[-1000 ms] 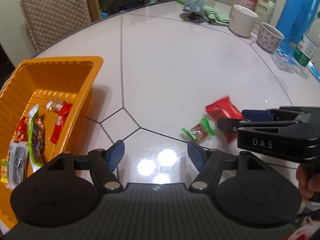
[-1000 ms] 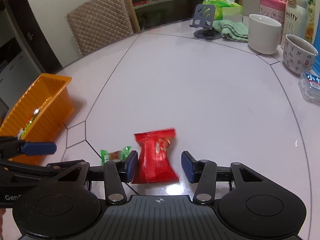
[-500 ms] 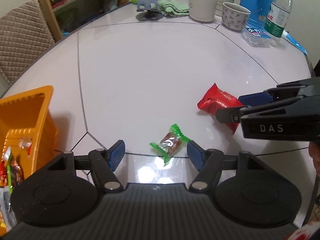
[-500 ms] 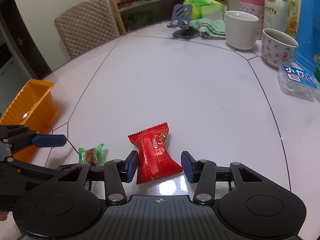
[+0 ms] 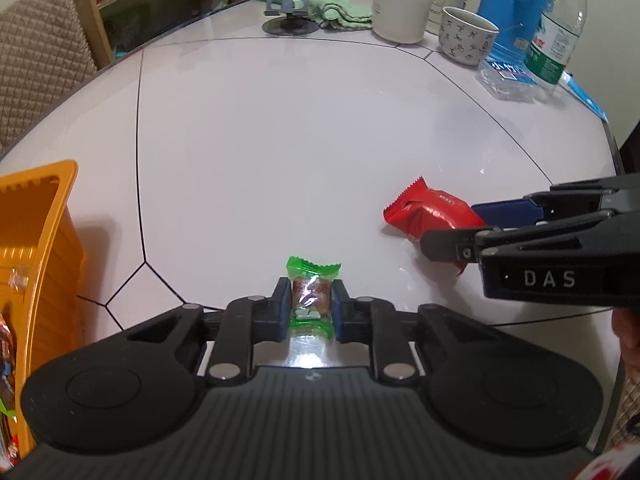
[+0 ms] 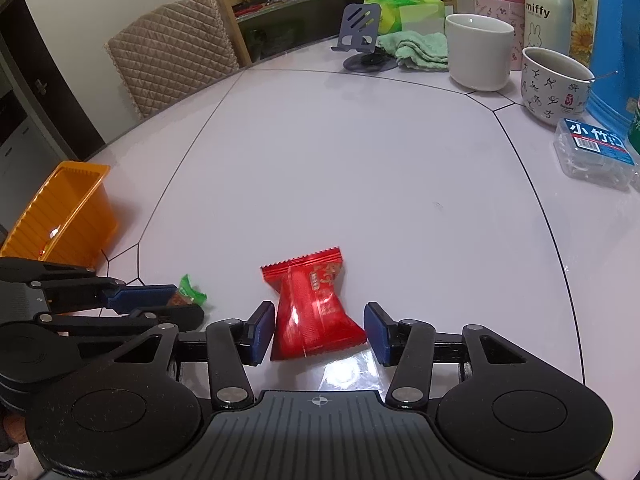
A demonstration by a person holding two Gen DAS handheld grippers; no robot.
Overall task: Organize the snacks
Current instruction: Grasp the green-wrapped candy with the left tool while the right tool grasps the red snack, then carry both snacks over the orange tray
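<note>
My left gripper is shut on a small green-wrapped candy low over the white table; the candy also shows in the right wrist view, between the left gripper's blue pads. My right gripper is open, its pads on either side of a red snack packet that lies on the table; the left pad is almost touching it. The red packet also shows in the left wrist view. An orange tray with several snacks stands at the left, also in the right wrist view.
At the table's far side stand a phone stand, a green cloth, a white mug, a patterned cup, a clear plastic box, a blue jug and a water bottle. A quilted chair stands behind.
My left gripper swung right from the tray, came over the green candy and shut on it. My right gripper stayed open and moved in around the red packet.
</note>
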